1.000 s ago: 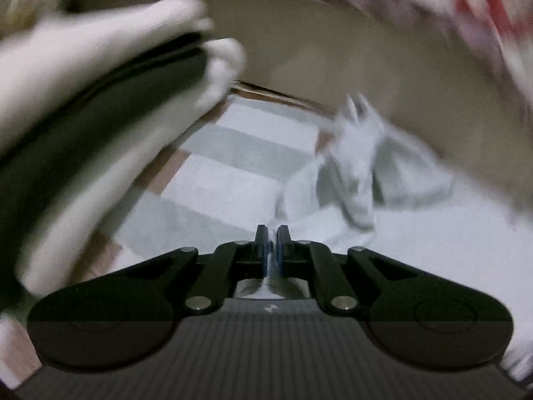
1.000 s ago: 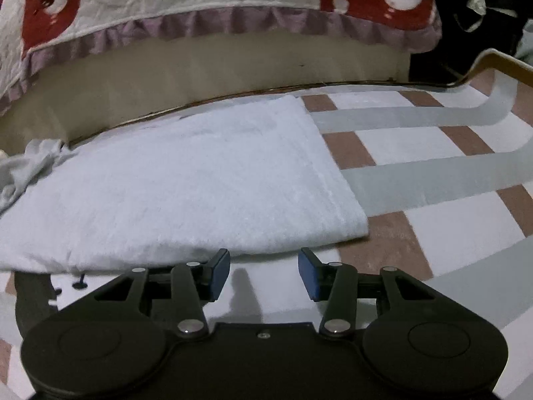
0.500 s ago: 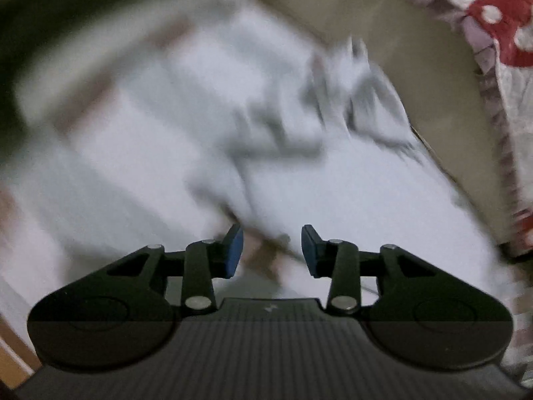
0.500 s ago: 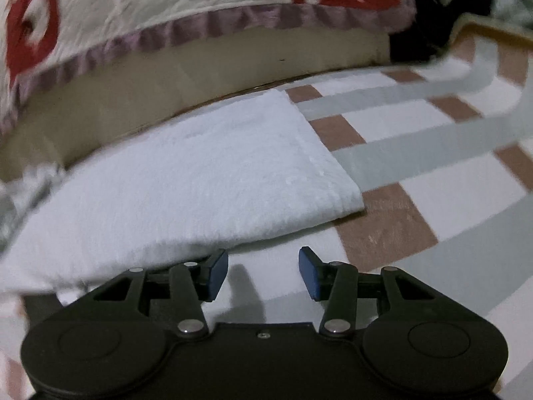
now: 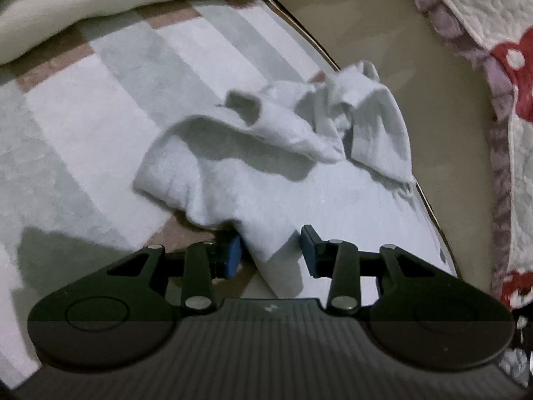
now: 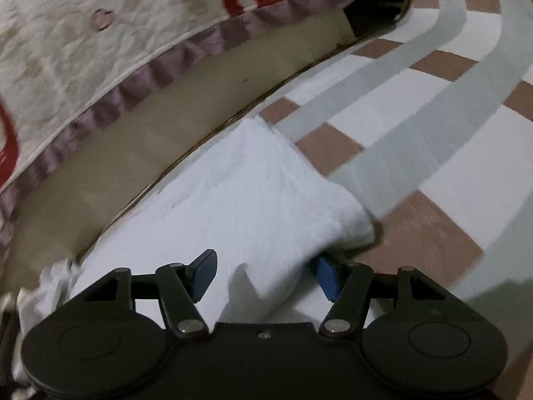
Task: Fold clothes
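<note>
**Both grippers at the near edge of the white garment, neither pressing on it**

The white fleecy garment (image 5: 253, 180) lies on a checked rug of white, grey-green and brown squares (image 5: 110, 123), along the foot of a beige bed base (image 5: 376, 30); a quilted white bedspread with red motifs and a mauve frill (image 5: 483, 26) hangs above it; at its far end the cloth is bunched into loose folds, one flap turned over on itself, while the rest lies flat

The left gripper (image 5: 270, 254) is partly open, its blue pads apart; a pointed tongue of the garment's near edge lies between them, close against the left pad, clear of the right one, so nothing is clamped; a thick off-white sleeve or cloth (image 5: 100, 6) crosses the top left of this view

The right gripper (image 6: 265, 278) stands wide and its jaws are opening; the folded corner of the garment (image 6: 266, 200) reaches down between the blue pads, the right pad tucked under the cloth's edge, the left pad above the flat cloth; neither pad presses on it; the rug (image 6: 433, 140) spreads away to the right
</note>
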Motion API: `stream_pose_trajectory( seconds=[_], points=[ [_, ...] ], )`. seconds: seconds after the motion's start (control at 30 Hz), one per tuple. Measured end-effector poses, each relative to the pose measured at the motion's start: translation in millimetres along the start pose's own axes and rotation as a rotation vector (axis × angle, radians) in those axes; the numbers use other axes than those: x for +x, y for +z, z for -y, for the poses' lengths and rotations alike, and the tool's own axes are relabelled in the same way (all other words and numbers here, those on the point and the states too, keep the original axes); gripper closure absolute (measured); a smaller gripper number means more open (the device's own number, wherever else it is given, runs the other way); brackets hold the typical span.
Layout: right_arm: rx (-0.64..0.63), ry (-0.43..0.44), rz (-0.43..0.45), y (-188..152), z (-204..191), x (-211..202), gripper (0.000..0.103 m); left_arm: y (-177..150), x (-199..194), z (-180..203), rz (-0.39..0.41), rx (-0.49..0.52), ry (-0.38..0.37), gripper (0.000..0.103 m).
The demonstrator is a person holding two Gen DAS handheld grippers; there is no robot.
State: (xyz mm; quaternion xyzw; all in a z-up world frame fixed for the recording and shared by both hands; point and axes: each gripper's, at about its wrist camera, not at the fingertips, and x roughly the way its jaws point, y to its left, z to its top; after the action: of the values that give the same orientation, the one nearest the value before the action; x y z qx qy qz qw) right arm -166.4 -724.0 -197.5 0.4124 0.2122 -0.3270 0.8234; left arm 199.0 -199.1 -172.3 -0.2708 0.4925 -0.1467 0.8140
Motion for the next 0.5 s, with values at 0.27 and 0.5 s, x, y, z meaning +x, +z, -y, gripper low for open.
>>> stream_pose_trajectory(
  seconds=[0.27, 0.5],
  points=[
    [0.005, 0.059, 0.057, 6.6, -6.4, -4.2, 0.095, 12.9, 0.9, -58.4, -0.017, -0.350, -0.180, 0.069],
    [-0.249, -0.004, 0.030, 7.7, -23.4, -8.1, 0.095, 14.2, 19.7, -34.9, -0.051, -0.264, -0.196, 0.067]
  ],
)
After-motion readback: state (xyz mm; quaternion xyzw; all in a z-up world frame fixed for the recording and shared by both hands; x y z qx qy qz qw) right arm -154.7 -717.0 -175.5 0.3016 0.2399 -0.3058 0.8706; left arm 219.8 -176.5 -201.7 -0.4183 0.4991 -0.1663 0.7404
